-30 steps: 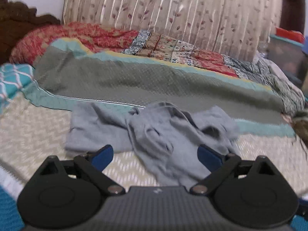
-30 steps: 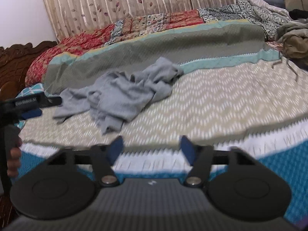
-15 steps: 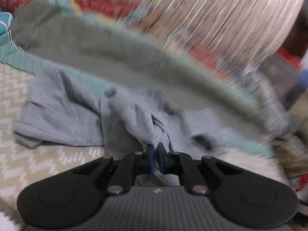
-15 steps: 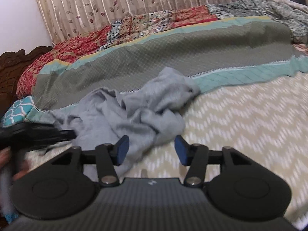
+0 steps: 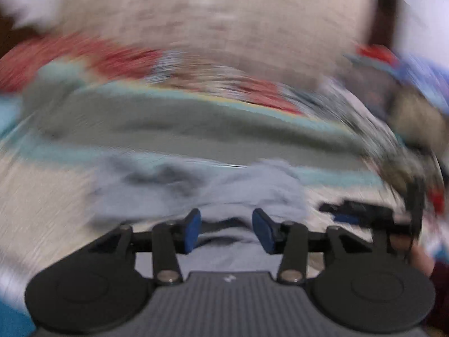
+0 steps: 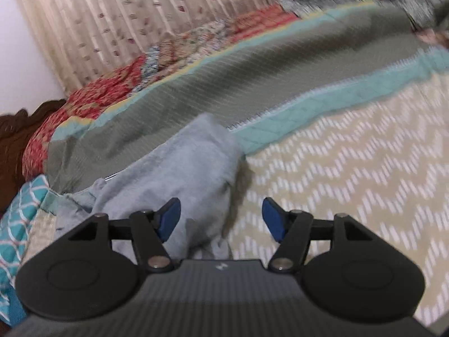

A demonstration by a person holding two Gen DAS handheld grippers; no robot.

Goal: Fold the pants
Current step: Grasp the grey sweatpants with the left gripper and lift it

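The grey pants [image 6: 190, 168] lie crumpled on the beige chevron bedspread [image 6: 350, 168], against the folded quilt. My right gripper [image 6: 221, 223] hovers low over their near right end. Its jaws are opening, and grey cloth lies under and between them, with neither pad pressing on it. The left wrist view is badly blurred. There my left gripper [image 5: 227, 230] is over the pants [image 5: 252, 191], jaws opening, with cloth below the gap and free of the blue pads. The right gripper's black fingers [image 5: 353, 207] and a person's hand [image 5: 421, 258] show at the right of that view.
A grey-green quilt with a teal border [image 6: 252, 78] lies folded along the far side of the bed, with red patchwork behind it. A patterned curtain [image 6: 140, 14] hangs beyond. A dark wooden headboard [image 6: 14, 140] and a teal pillow [image 6: 19, 210] are at the left.
My left gripper went from wide open to shut on a fold of the pants, and now its jaws stand apart. The right gripper came in close to the pants and widened its jaws.
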